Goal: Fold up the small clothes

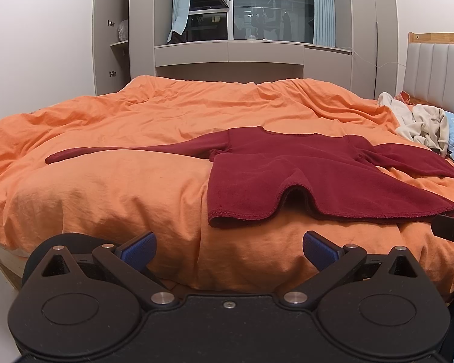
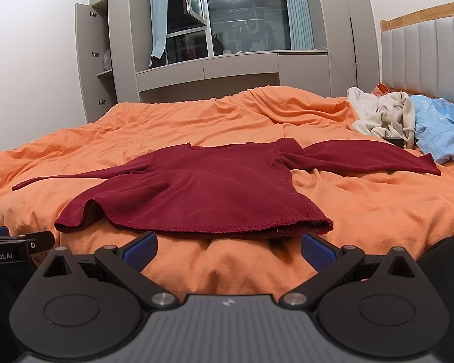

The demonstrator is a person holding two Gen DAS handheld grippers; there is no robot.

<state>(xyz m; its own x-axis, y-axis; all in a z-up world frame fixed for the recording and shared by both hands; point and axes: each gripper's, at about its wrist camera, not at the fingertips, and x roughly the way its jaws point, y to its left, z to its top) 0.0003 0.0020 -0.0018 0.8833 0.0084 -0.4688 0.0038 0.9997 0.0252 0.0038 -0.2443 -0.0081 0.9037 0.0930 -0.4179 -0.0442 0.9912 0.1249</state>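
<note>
A small dark red long-sleeved top [image 1: 287,172] lies flat on the orange bed cover [image 1: 121,187], sleeves spread left and right, hem toward me with a raised ripple in it. It also shows in the right wrist view [image 2: 202,190]. My left gripper [image 1: 229,249] is open and empty, just short of the hem's left part. My right gripper [image 2: 228,249] is open and empty, just short of the hem's right part. The right gripper's tip shows at the edge of the left wrist view [image 1: 451,230], and the left gripper shows in the right wrist view [image 2: 18,242].
A pile of cream clothes [image 2: 384,115] and a light blue garment [image 2: 439,130] lie at the far right of the bed near the padded headboard [image 2: 423,57]. Grey cabinets and a window [image 2: 242,15] stand beyond the bed.
</note>
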